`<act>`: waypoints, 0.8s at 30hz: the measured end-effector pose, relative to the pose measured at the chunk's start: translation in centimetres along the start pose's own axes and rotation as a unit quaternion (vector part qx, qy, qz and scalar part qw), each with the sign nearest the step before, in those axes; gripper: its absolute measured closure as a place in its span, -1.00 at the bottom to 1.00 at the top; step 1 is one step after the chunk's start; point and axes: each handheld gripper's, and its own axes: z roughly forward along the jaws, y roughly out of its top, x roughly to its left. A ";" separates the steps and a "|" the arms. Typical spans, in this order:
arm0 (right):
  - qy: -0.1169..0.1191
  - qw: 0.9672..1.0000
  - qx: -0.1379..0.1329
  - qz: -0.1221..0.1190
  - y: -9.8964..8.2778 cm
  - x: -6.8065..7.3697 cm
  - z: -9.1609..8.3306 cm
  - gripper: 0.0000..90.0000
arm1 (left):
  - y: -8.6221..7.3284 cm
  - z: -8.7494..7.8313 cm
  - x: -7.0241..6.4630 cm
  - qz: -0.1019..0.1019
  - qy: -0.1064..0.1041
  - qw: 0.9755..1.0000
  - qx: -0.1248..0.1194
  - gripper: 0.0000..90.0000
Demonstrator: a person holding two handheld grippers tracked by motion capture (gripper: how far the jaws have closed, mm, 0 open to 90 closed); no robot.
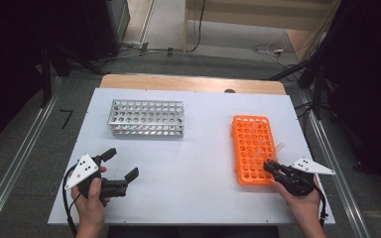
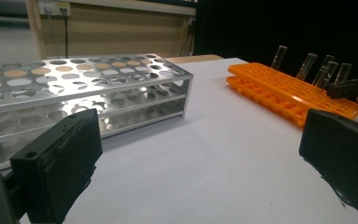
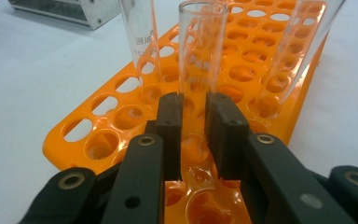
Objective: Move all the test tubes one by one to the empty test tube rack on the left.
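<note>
An orange test-tube rack [image 1: 252, 148] lies on the right of the white table, with several clear glass tubes standing in it. My right gripper [image 1: 269, 166] sits at the rack's near right corner. In the right gripper view the right gripper [image 3: 195, 121] is shut on one upright glass tube [image 3: 200, 56], whose base is in a hole of the orange rack [image 3: 98, 126]. Two more tubes [image 3: 140, 32] stand just beyond, one leaning right. My left gripper [image 1: 122, 162] rests open at the near left of the table with nothing between its jaws.
A silver metal tube rack [image 1: 146, 118] stands at the back left, its holes unfilled; it is also in the left gripper view [image 2: 74, 88]. The white table top [image 1: 193, 158] stretches between the two racks. The wooden table edge [image 1: 188, 83] runs along the back.
</note>
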 end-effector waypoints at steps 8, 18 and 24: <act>-0.003 1.000 0.001 -0.010 0.5 0.2 -0.5 0.65 | 0.1 0.2 -0.3 -0.003 -0.019 1.000 -0.001 -1.00; -0.009 0.999 -0.028 -0.017 1.9 1.0 -3.0 0.65 | 0.6 0.3 -1.1 -0.005 -0.042 0.999 -0.010 -1.00; 0.014 0.999 -0.038 -0.028 3.0 2.7 -3.9 0.65 | 1.0 0.7 -2.1 0.005 -0.056 0.998 -0.001 -1.00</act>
